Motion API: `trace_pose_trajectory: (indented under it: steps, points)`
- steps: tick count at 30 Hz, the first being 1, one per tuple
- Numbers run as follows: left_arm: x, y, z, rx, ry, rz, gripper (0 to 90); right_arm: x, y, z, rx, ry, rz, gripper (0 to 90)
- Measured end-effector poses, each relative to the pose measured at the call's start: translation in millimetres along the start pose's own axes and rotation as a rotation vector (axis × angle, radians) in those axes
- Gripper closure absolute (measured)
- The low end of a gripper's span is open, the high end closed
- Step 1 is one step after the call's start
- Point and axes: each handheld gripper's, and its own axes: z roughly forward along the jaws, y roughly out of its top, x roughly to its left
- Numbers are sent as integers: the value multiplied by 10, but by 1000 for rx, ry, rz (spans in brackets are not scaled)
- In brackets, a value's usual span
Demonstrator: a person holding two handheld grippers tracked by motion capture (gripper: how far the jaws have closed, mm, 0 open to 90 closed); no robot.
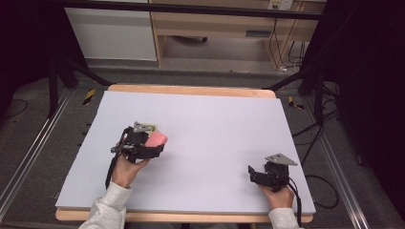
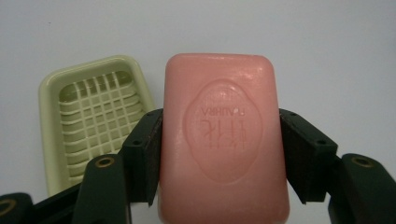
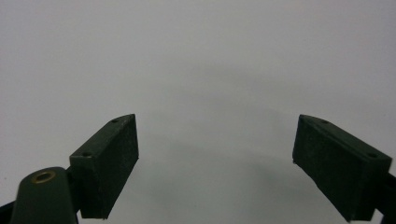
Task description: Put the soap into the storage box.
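Looking along my left gripper (image 2: 221, 154) first, I see its two black jaws clamped on the long sides of a pink soap bar (image 2: 223, 140), the pads pressing flat against its edges. An oval stamp with raised lettering sits in the middle of the bar's face, and it reads upside down from this camera. Just beyond the left jaw, a pale green soap dish (image 2: 91, 121) lies on the white table top (image 2: 327, 56), its slotted grid floor facing up; it sits close beside the bar, and I cannot tell whether the two touch. In the high view the left gripper (image 1: 155, 143) is over the left half of the table, held by a hand (image 1: 125, 168) in a light sleeve, with the soap showing as a pink block at its tip and a sliver of the dish just behind it. My right gripper (image 3: 215, 163) has its jaws standing wide apart with nothing between them, bare table surface under them. From above, that right gripper (image 1: 252, 172) sits near the front right corner of the table, well apart from the soap. Farther off, the wooden rim (image 1: 191, 89) of the table shows along its back edge.
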Motion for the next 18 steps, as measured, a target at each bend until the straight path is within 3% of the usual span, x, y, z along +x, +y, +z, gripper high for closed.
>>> trace_pose_trajectory:
  steps: [18]
  points:
    - [250, 18, 26, 4, 50, -51, 371, -15, 14, 3, 10, 7, 12, 130]
